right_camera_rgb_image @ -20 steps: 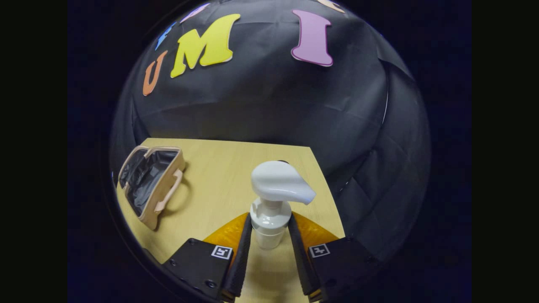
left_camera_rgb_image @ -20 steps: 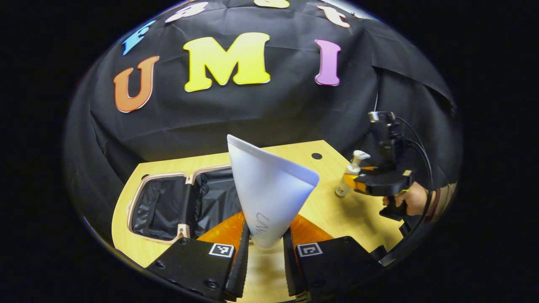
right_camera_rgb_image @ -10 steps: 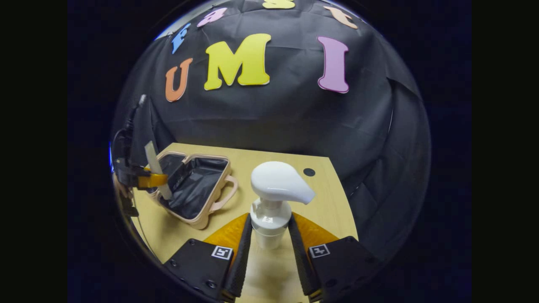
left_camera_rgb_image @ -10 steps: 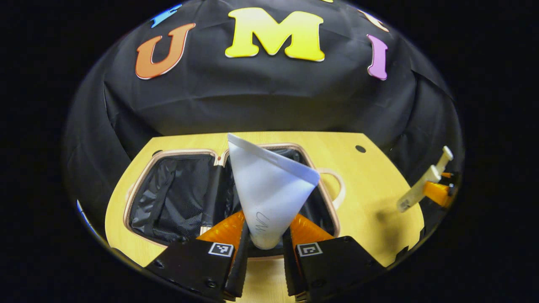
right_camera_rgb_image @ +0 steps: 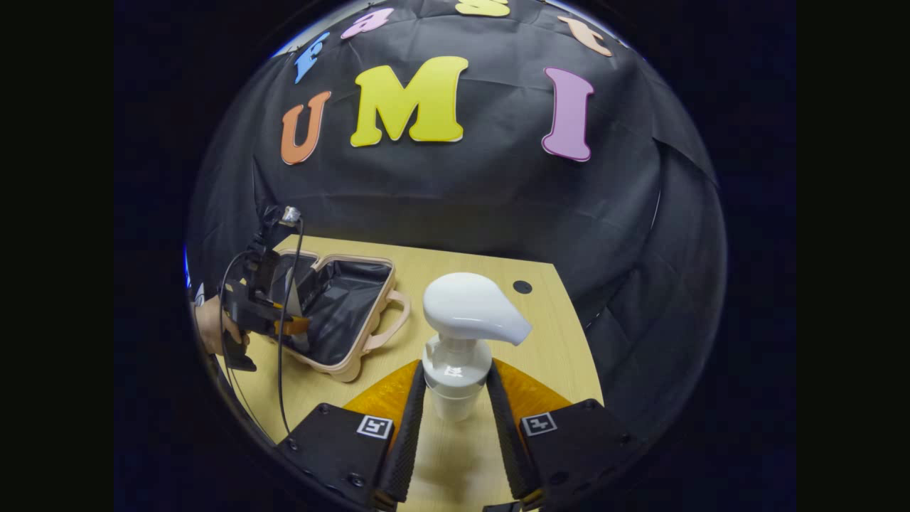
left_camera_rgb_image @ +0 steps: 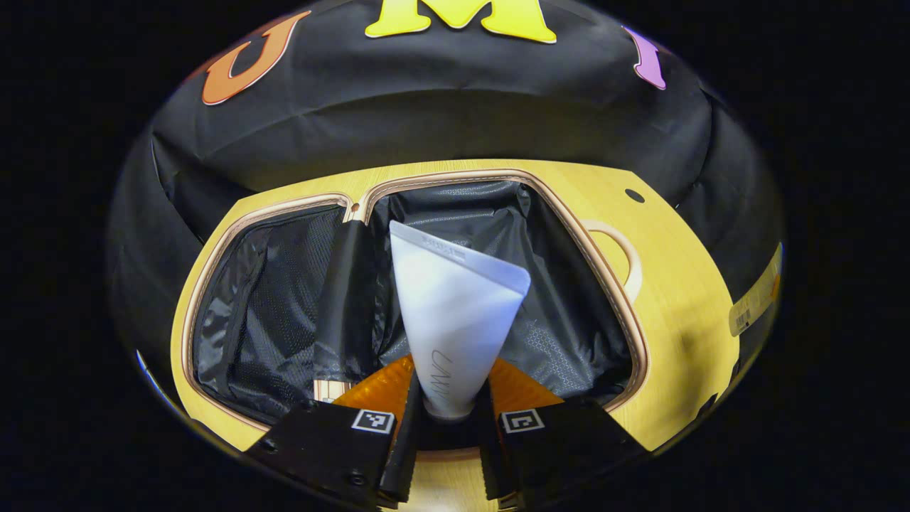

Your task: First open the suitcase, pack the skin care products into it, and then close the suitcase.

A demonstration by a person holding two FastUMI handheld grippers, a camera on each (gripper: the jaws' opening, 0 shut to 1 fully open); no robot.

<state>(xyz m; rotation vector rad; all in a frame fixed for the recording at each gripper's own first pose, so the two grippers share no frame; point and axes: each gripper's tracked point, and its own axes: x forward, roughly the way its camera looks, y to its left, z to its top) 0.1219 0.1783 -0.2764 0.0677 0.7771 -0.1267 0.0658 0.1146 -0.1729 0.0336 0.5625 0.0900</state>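
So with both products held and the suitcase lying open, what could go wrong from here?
1. The left hand-held gripper pinches the white tube only at its narrow end, so it may swing or slip and land on the centre divider rather than in a compartment.
2. The right hand-held gripper grips the pump bottle just below its top-heavy pump head; it could tilt on release.
3. Both hands heading for the suitcase may crowd each other.

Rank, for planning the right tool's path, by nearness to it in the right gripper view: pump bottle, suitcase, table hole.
1. Pump bottle, gripped in the right tool.
2. Suitcase, open, ahead to the left.
3. Table hole, near the far edge, right.
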